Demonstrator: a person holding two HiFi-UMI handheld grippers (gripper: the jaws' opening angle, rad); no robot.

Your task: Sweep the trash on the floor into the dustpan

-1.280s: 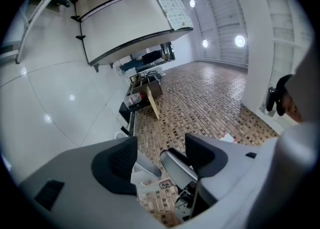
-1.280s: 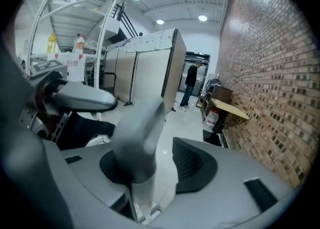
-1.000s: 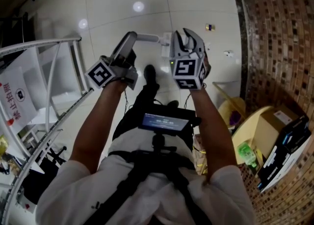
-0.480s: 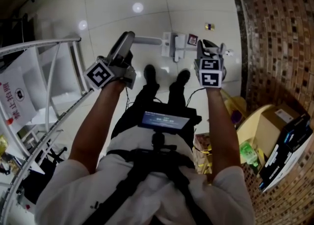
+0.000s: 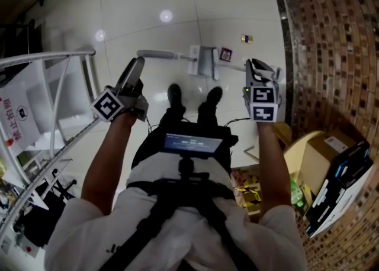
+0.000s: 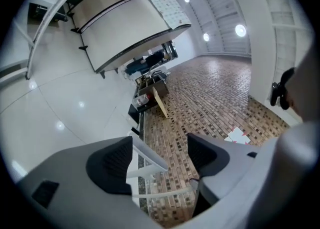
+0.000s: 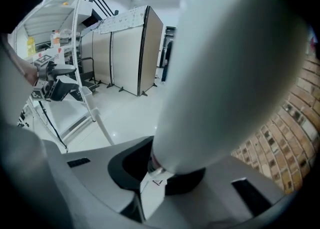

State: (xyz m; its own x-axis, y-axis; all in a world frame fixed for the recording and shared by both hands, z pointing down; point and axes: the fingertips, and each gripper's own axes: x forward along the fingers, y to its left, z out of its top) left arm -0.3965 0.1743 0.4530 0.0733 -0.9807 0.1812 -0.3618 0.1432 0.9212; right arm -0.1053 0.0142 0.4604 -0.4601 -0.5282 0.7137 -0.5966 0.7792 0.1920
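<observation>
Dustpan (image 5: 204, 63) lies on the floor, upper centre. Its handle runs left, its end nearest the left gripper (image 5: 136, 65), whose fingers have just opened wide and grip nothing. Right gripper (image 5: 259, 67) has just been closing, now clamped on a white handle (image 7: 225, 73), just right of the trash (image 5: 225, 54).

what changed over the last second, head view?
Right gripper swung right, off the dustpan toward the brick wall; its jaws have just been closing, now on a white handle. Left gripper drifted slightly left; its jaws have just been opening wider, gripping nothing. Dustpan stays on the floor.
</observation>
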